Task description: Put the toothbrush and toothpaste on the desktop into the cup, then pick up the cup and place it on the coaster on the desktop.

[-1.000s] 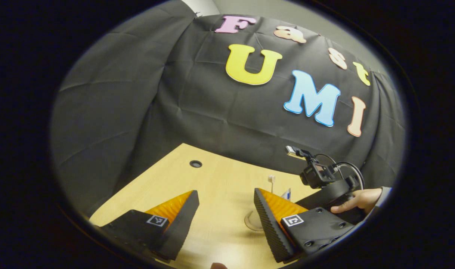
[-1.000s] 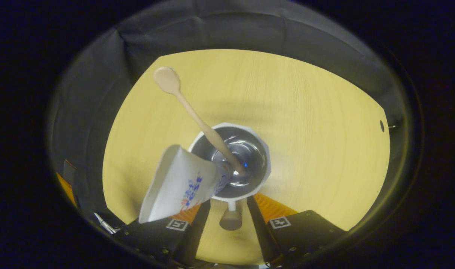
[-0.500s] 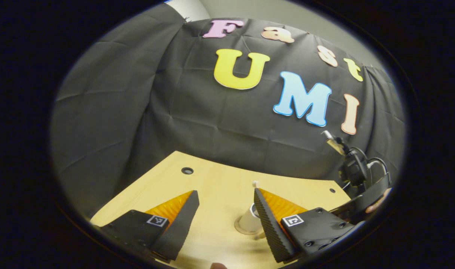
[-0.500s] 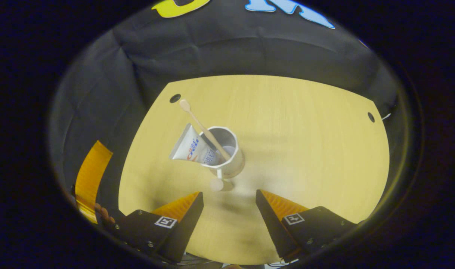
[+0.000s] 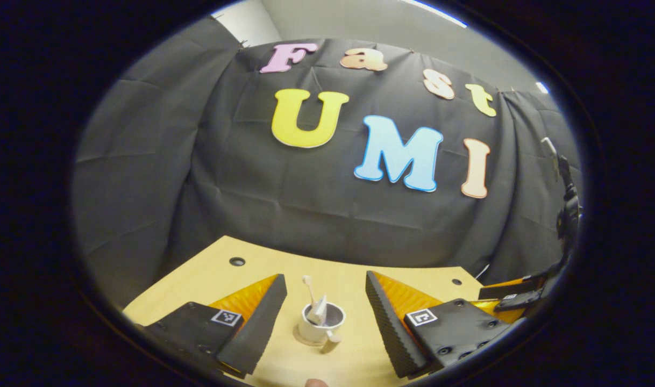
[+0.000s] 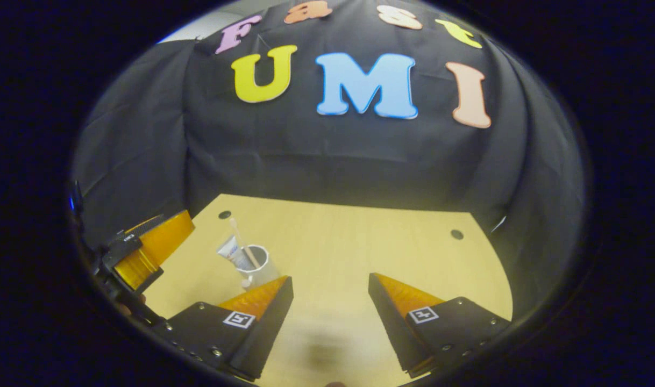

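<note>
The white cup [image 5: 321, 323], loaded with toothbrush [image 5: 308, 287] and toothpaste [image 6: 230, 250], is seen released onto its coaster [image 5: 304, 338], both grippers [image 5: 323, 317] [image 6: 328, 317] withdrawn, fingers spread and empty.

The left gripper [image 5: 326, 301] sits at the bottom of the left gripper view with its jaws spread wide, nothing between the fingers [image 5: 263, 317]. The right gripper [image 6: 330, 301] sits at the bottom of the right gripper view, jaws likewise spread and holding nothing. It also appears at the right edge of the left gripper view, and the left gripper at the lower left edge of the right gripper view.
</note>
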A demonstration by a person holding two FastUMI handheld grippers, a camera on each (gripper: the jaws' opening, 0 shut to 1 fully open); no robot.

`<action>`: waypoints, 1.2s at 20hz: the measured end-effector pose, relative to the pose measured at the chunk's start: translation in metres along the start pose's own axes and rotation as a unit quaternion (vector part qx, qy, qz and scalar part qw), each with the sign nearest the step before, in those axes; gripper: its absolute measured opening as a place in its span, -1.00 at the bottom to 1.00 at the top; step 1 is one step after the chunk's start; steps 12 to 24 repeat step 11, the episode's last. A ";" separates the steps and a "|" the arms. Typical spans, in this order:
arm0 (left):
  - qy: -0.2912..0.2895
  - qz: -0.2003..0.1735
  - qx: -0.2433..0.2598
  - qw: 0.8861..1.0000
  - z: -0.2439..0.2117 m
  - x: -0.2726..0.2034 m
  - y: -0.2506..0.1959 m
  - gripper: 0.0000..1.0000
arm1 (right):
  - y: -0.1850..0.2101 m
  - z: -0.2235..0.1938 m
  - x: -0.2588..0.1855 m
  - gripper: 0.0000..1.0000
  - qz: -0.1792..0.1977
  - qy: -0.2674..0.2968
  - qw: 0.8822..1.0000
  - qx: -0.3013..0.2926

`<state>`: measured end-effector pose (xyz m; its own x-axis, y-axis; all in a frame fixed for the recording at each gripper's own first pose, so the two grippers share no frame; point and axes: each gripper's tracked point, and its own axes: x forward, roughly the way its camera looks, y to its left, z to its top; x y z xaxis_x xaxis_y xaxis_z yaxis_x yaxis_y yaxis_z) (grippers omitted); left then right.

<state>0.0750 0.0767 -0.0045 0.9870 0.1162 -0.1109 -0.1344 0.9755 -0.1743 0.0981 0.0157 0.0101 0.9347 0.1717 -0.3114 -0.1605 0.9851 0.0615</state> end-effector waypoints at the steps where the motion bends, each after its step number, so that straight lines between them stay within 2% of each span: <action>1: -0.010 -0.003 0.003 1.000 0.005 -0.004 -0.013 0.99 | -0.005 0.004 -0.009 0.75 -0.005 -0.023 1.000 -0.003; 7: -0.065 -0.008 0.024 0.998 0.034 -0.033 -0.072 0.89 | -0.041 0.029 -0.053 0.75 -0.016 -0.147 0.989 -0.017; 8: -0.071 -0.010 0.028 0.997 0.037 -0.038 -0.078 0.89 | -0.045 0.032 -0.059 0.65 -0.021 -0.162 0.986 -0.021; 9: -0.075 -0.013 0.030 0.997 0.039 -0.042 -0.085 0.89 | -0.047 0.036 -0.066 0.75 -0.025 -0.178 0.983 -0.022; 11: -0.079 -0.018 0.033 0.996 0.043 -0.048 -0.094 0.89 | -0.051 0.048 -0.079 0.74 -0.036 -0.209 0.977 -0.015; 24: -0.079 -0.018 0.033 0.996 0.043 -0.048 -0.094 0.89 | -0.051 0.048 -0.079 0.74 -0.036 -0.209 0.977 -0.015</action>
